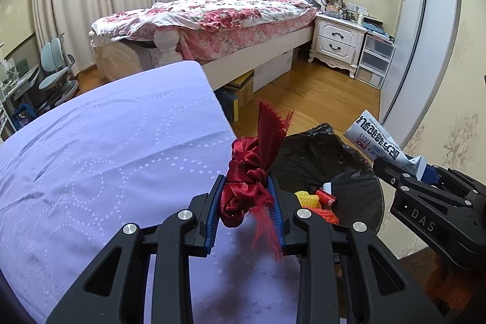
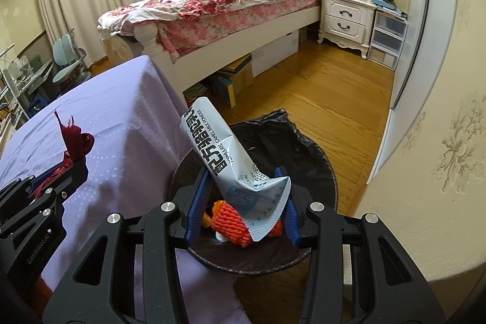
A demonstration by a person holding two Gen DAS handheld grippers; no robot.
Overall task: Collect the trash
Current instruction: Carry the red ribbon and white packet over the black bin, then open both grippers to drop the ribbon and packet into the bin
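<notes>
**Jaws loaded on both sides, drop into the bin pending**

Jaws of the left gripper are clamped on a knotted red ribbon, its frayed ends sticking up and trailing down. That gripper hangs over the right edge of the bench, which is covered in a lilac cloth, so the ribbon is just short of the bin and not yet above its mouth.

Jaws of the right gripper are clamped on the lower end of a white and grey sachet, which stands tilted up and to the left. This gripper is directly over the bin, lined with a black bag, standing on the wooden floor just right of the bench. Orange netting already lies inside, seen between the fingers; the left view also shows a yellow piece and a small red item there.

By my reading, the step in hand is the deposit: both pieces are lifted, neither released. The sachet looks ready to go, so the right jaws need only part. The left gripper would first have to travel right until the ribbon clears the bench edge and the bin rim. The ribbon's frayed threads may cling to the pads, so a wide opening seems wise.
</notes>
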